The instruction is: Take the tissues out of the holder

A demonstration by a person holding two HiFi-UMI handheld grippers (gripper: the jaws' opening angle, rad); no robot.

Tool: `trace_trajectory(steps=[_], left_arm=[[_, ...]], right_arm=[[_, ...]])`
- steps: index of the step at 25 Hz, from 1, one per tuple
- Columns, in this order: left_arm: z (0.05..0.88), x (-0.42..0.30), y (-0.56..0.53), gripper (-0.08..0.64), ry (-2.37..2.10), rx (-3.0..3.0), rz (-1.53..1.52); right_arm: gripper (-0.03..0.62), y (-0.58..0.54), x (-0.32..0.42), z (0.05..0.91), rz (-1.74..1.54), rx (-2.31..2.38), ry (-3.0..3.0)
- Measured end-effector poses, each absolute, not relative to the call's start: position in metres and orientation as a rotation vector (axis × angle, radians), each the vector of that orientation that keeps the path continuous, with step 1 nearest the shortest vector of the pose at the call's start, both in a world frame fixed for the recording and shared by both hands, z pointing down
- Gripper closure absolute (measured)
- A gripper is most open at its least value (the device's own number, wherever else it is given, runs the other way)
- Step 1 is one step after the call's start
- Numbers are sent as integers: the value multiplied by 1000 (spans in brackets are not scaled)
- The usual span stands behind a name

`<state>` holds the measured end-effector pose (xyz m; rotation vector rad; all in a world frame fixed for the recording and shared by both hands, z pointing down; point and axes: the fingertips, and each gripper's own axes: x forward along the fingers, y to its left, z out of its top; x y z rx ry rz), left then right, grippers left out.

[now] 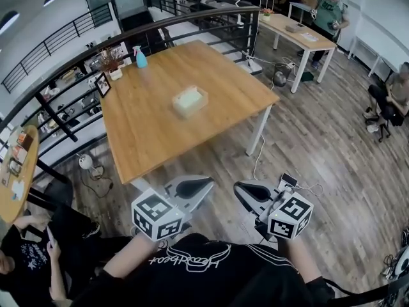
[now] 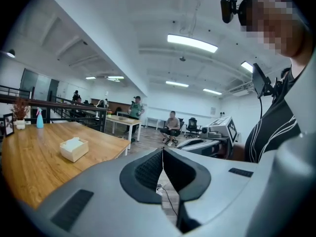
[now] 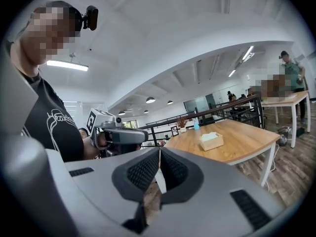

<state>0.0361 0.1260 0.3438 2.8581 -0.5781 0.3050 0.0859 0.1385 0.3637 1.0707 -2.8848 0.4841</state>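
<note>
A pale wooden tissue holder (image 1: 190,100) with white tissues showing at its top stands near the middle of a large wooden table (image 1: 147,126). It also appears as the small holder (image 2: 74,148) at the left of the left gripper view and as the holder (image 3: 211,140) in the right gripper view. Both grippers are held close to the person's chest, well short of the table. My left gripper (image 1: 206,185) is shut and empty. My right gripper (image 1: 240,188) is shut too, with nothing between its pads. Their tips point toward each other.
A blue spray bottle (image 1: 140,57), a potted plant (image 1: 112,61) and a picture frame (image 1: 103,84) stand at the table's far left corner. A black railing (image 1: 128,40) runs behind. Cables (image 1: 259,162) lie on the wood floor. People sit and stand at other desks (image 1: 300,34).
</note>
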Motion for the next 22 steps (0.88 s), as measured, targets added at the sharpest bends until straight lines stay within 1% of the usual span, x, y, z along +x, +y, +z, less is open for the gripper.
trace_trajectory(steps=[9, 17, 22], left_arm=[[366, 35, 50, 546, -597, 2815, 300], [378, 54, -59, 546, -569, 2805, 290], [390, 56, -138, 546, -570, 2781, 304]], right_arm=[[574, 63, 85, 381, 521, 1039, -2869], [574, -40, 109, 396, 562, 1088, -2835], [574, -118, 104, 405, 604, 1047, -2825]])
